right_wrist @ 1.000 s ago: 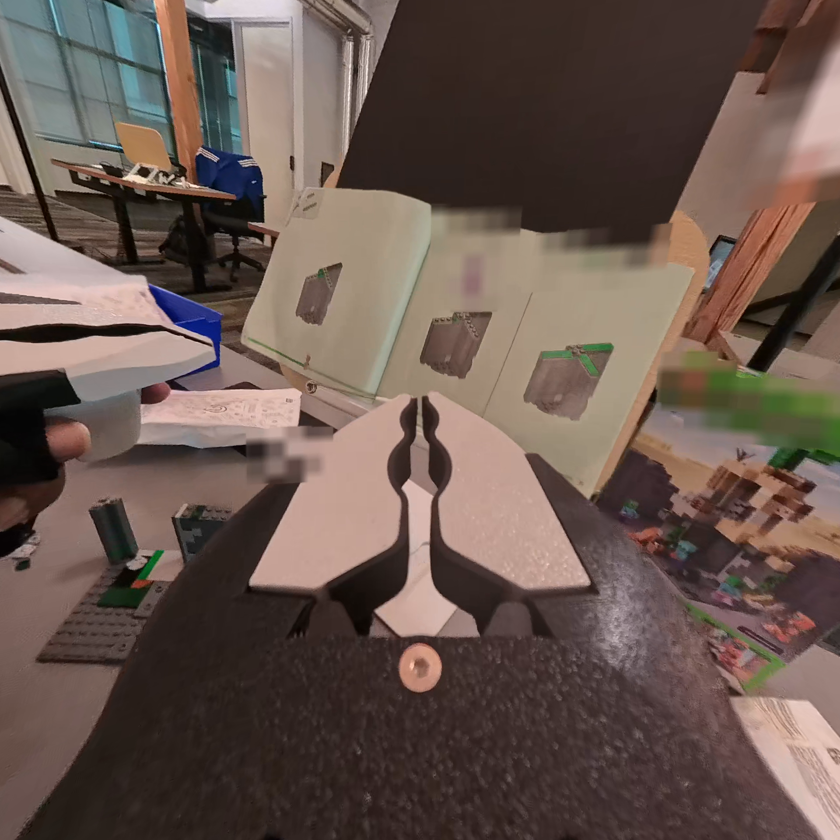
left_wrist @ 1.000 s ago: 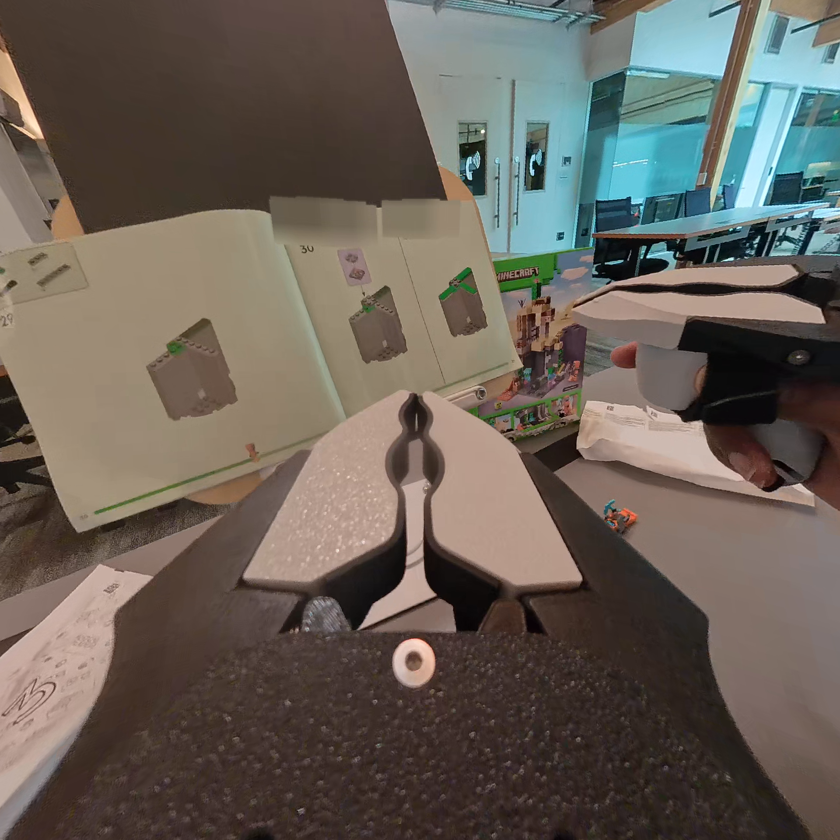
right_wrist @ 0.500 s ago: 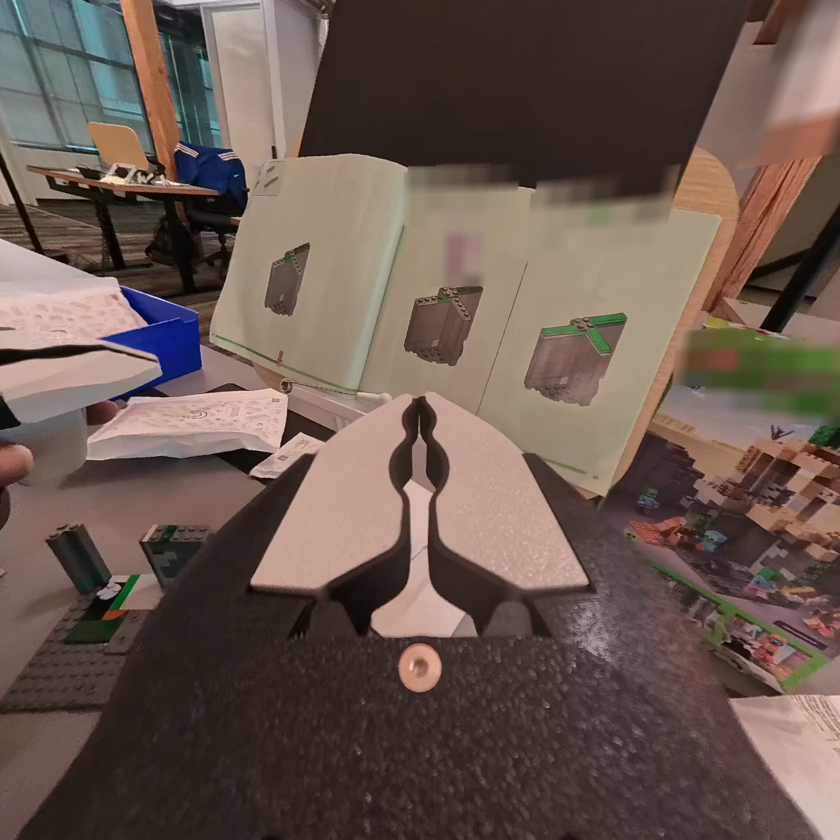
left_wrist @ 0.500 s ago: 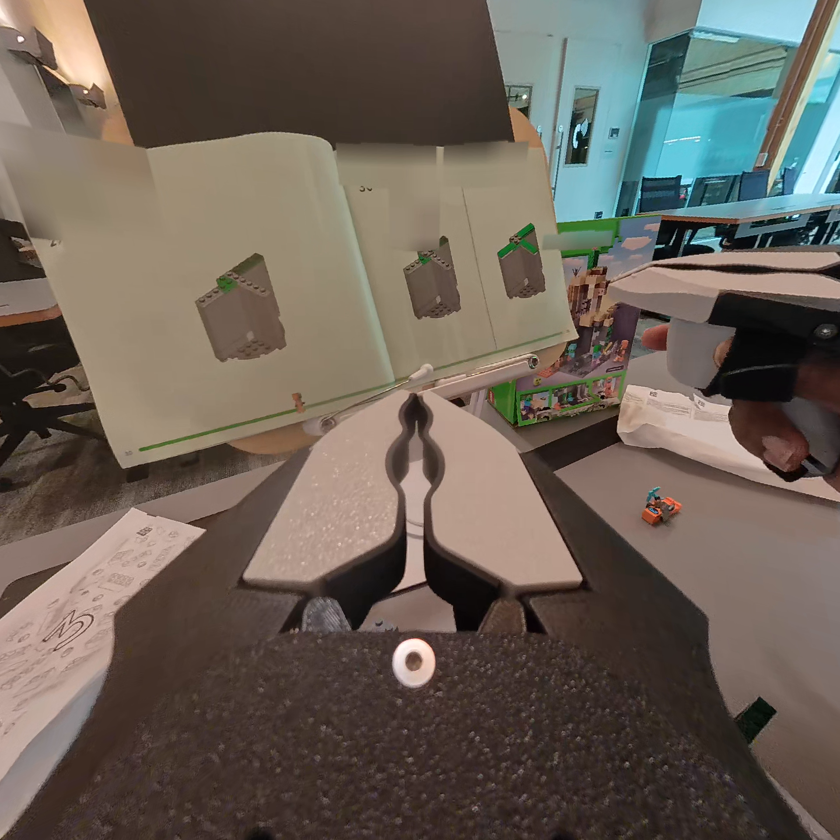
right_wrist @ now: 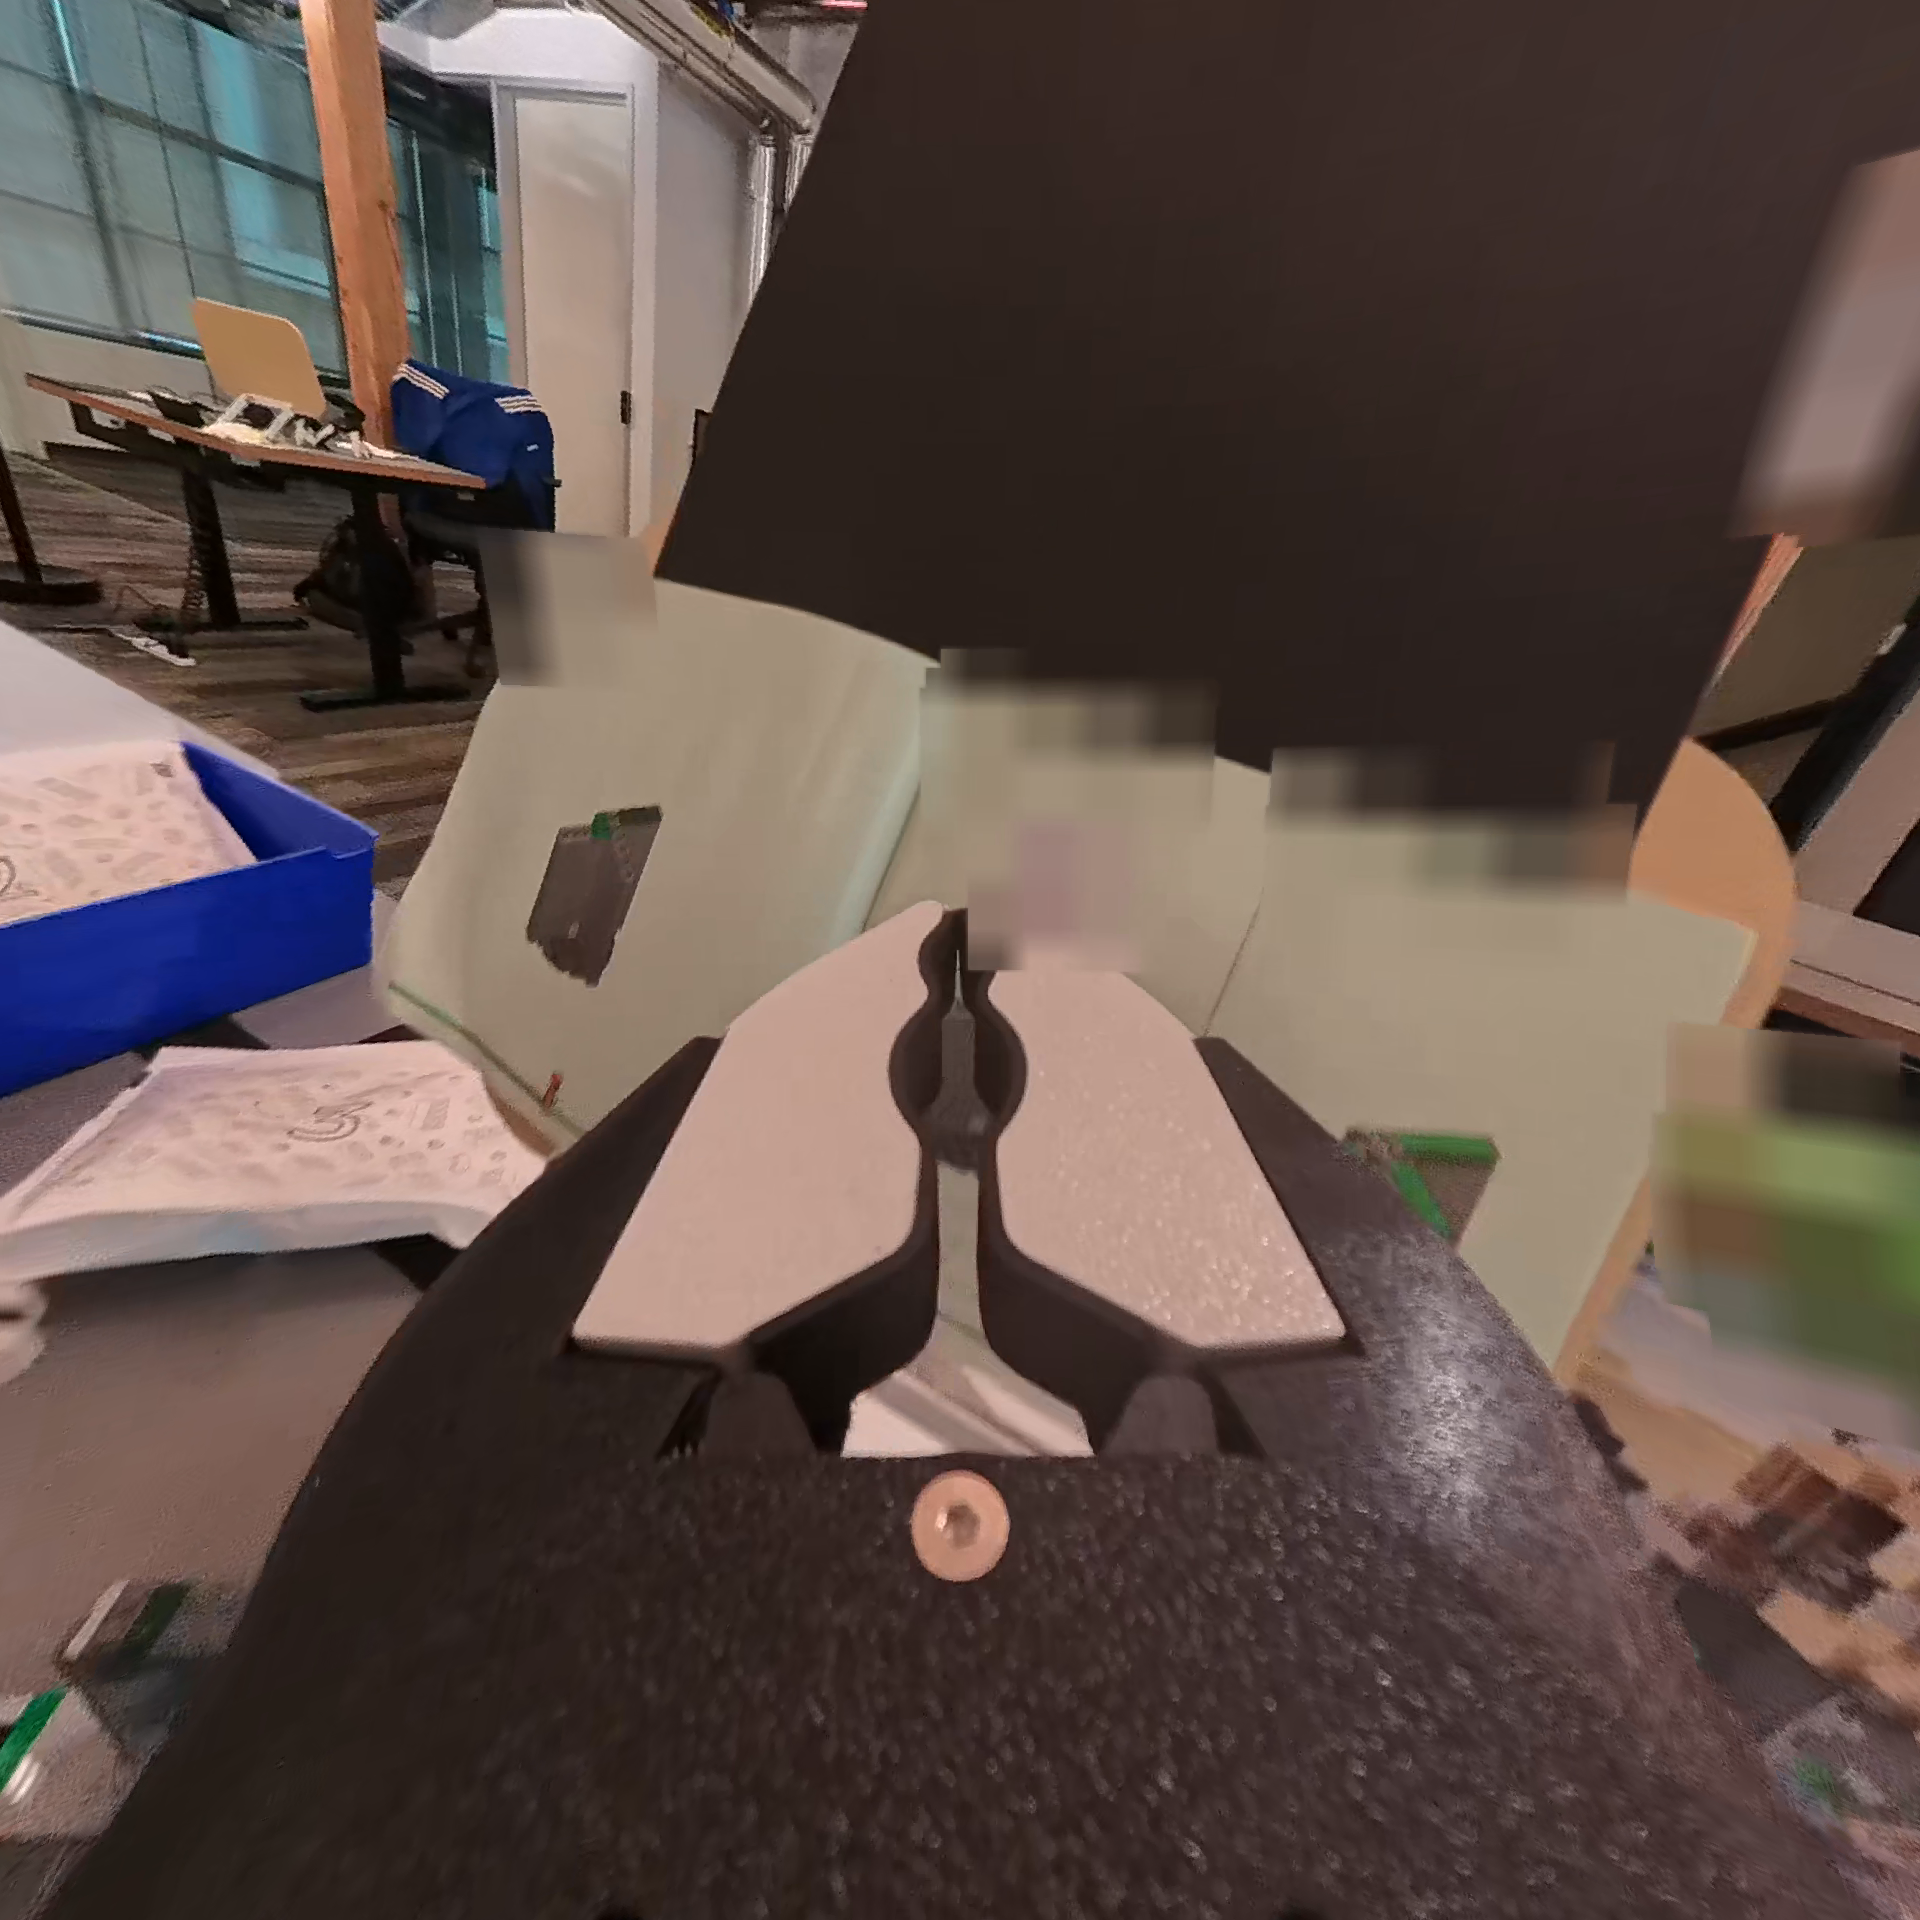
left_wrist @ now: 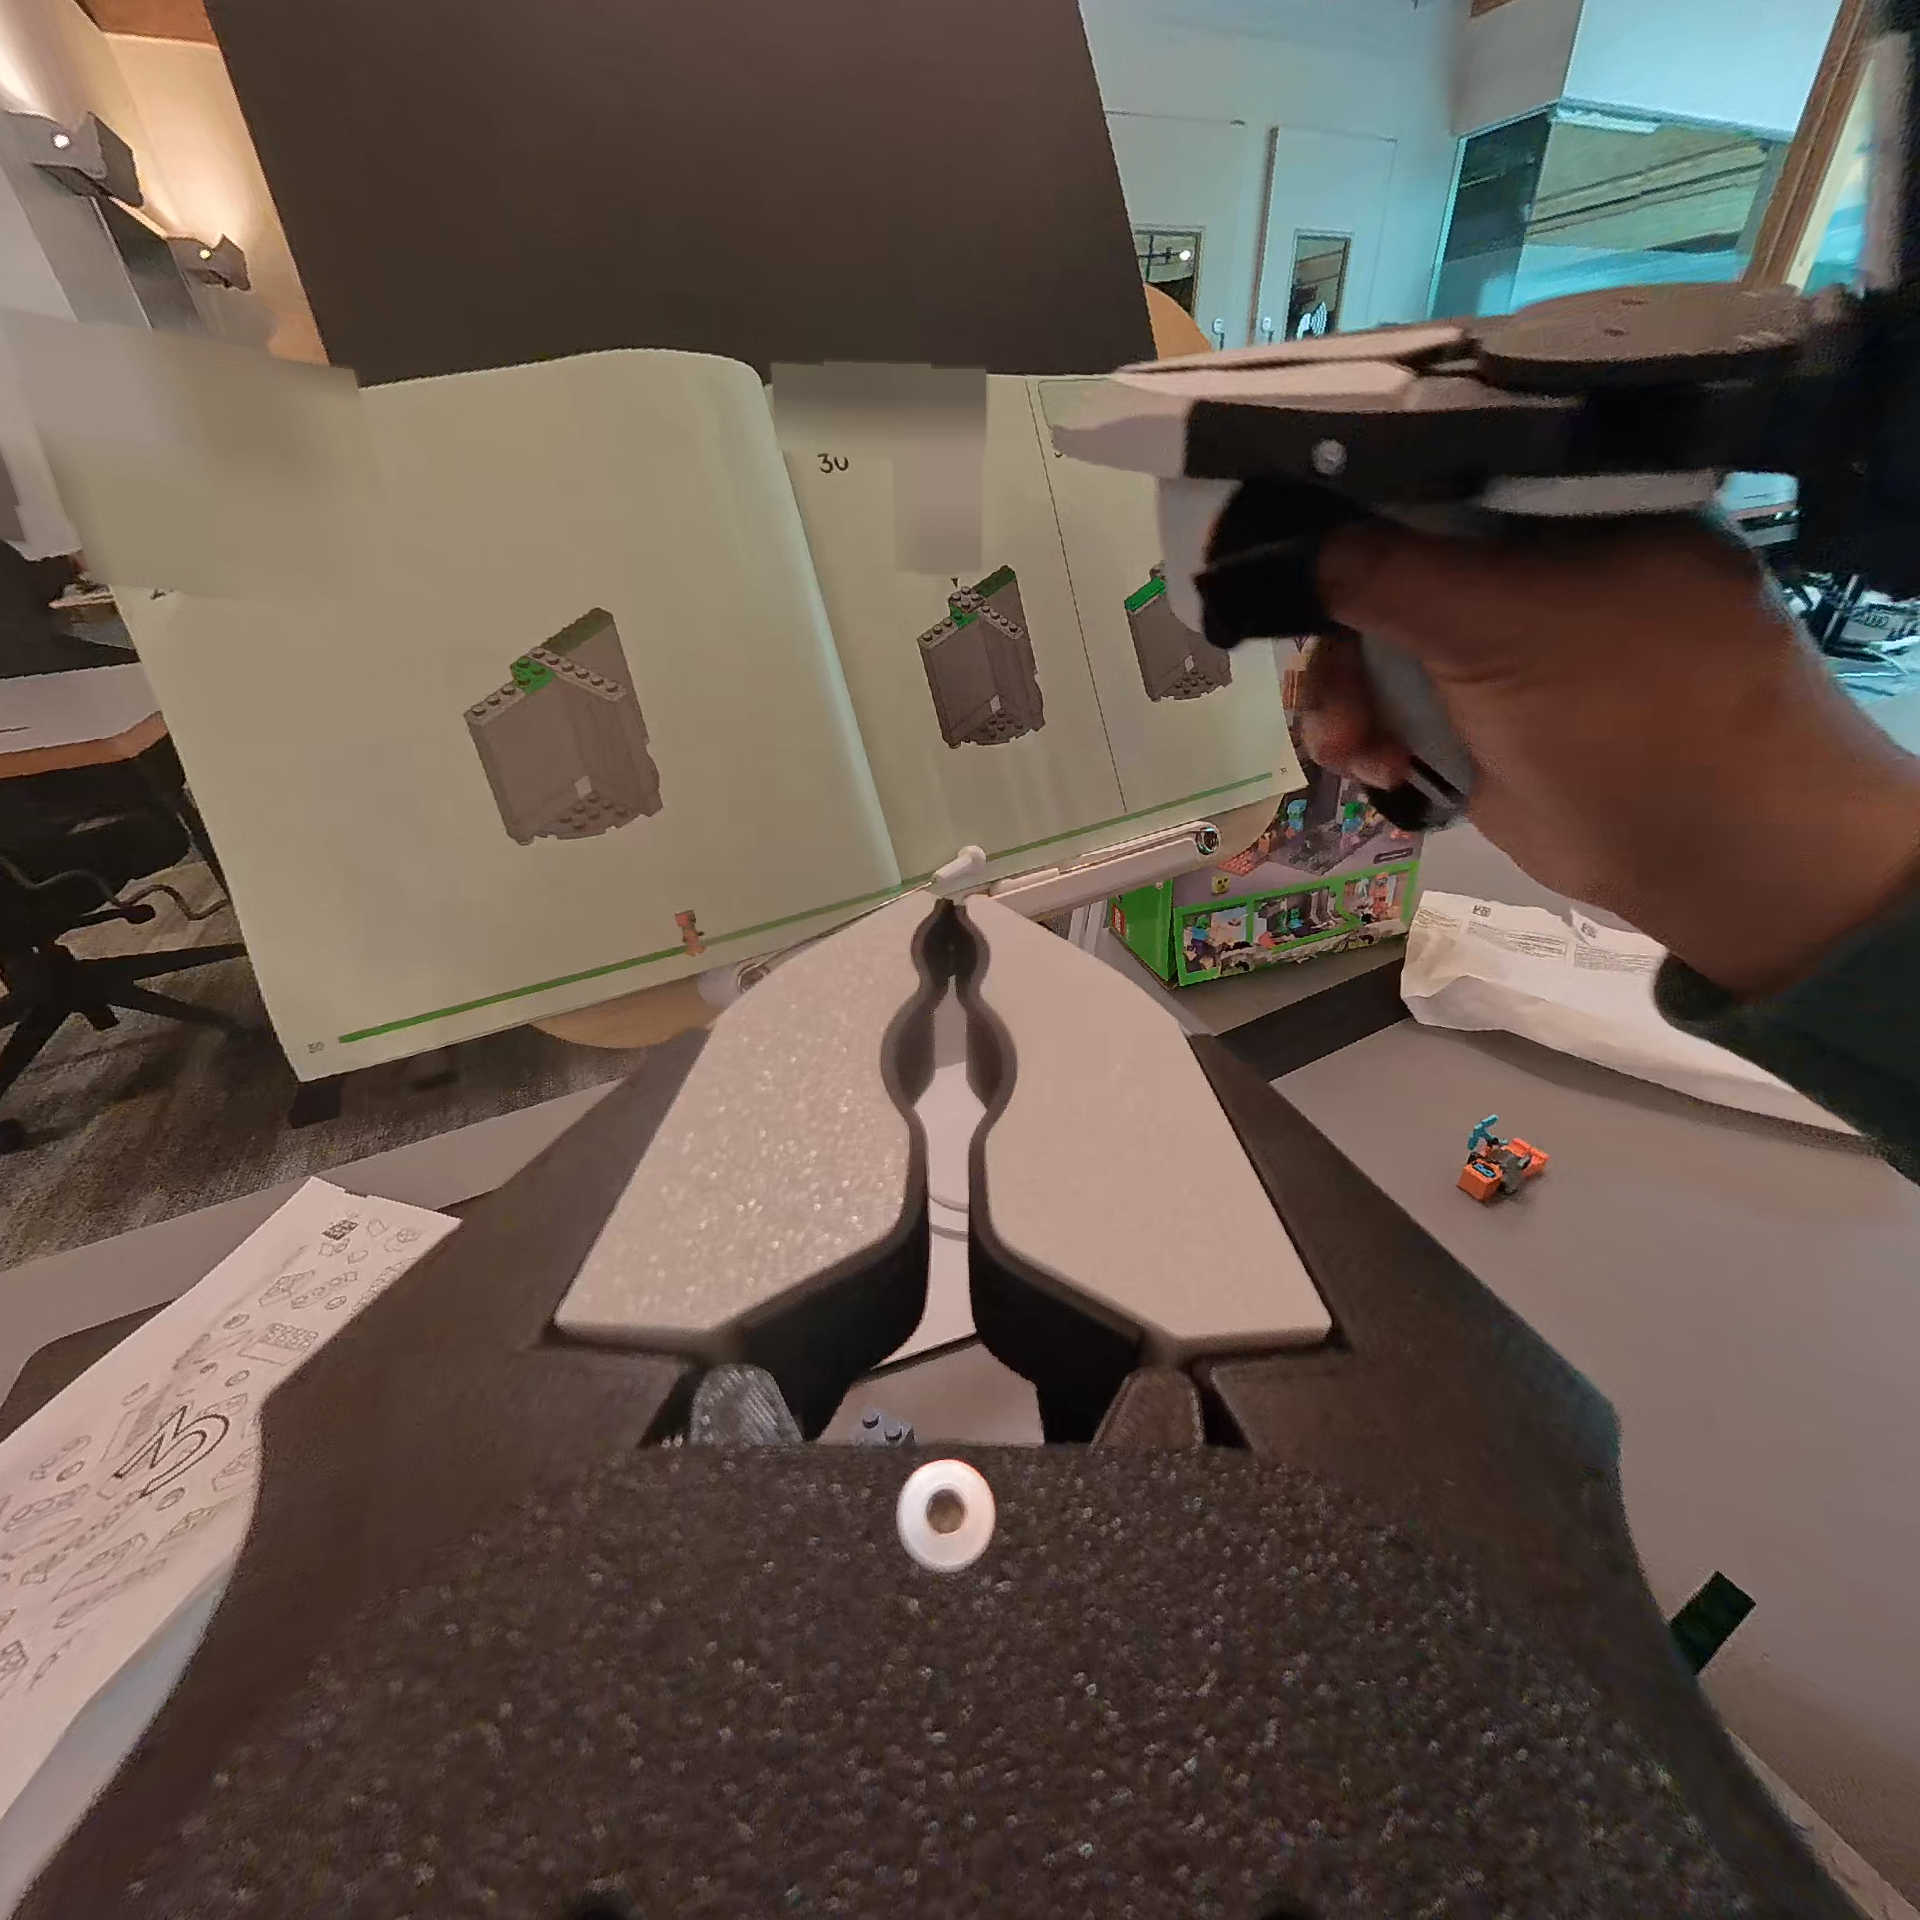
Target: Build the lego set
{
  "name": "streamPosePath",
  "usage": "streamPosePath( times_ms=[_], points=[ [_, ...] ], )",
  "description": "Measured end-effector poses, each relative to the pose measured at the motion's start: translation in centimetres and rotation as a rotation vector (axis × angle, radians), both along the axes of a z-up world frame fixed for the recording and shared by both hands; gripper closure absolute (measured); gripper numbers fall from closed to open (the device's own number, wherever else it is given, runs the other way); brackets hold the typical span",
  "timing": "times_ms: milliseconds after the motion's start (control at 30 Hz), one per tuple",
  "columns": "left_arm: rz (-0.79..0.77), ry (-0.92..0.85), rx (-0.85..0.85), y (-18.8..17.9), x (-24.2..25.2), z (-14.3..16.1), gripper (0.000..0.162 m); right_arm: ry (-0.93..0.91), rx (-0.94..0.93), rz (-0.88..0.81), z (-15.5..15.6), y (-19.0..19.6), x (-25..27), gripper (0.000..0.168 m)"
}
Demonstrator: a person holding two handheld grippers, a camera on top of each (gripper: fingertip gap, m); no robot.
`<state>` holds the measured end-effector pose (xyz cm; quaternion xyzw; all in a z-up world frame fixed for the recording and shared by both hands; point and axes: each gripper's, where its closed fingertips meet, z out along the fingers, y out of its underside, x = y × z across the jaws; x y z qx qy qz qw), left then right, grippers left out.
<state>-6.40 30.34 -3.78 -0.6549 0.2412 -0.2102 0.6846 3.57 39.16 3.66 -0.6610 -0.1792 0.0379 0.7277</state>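
Since a moment earlier we had swung our right gripper (left_wrist: 1081, 416) up before the pale green open instruction booklet (left_wrist: 582, 665), probably to check the next step. Our left gripper (left_wrist: 951, 914) was clenched, empty; the right likewise. Partly built grey lego pieces (right_wrist: 114, 1631) lay low left, blurred.
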Motion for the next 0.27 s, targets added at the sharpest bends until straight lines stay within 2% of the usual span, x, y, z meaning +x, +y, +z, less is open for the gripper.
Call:
streamPosePath(
  times_ms=[267],
  points=[
    [-0.007,-0.013,0.003,0.0,-0.4,0.3,0.162,-0.036,-0.042,-0.009,0.6,5.3,-1.7,0.168]
  ],
)
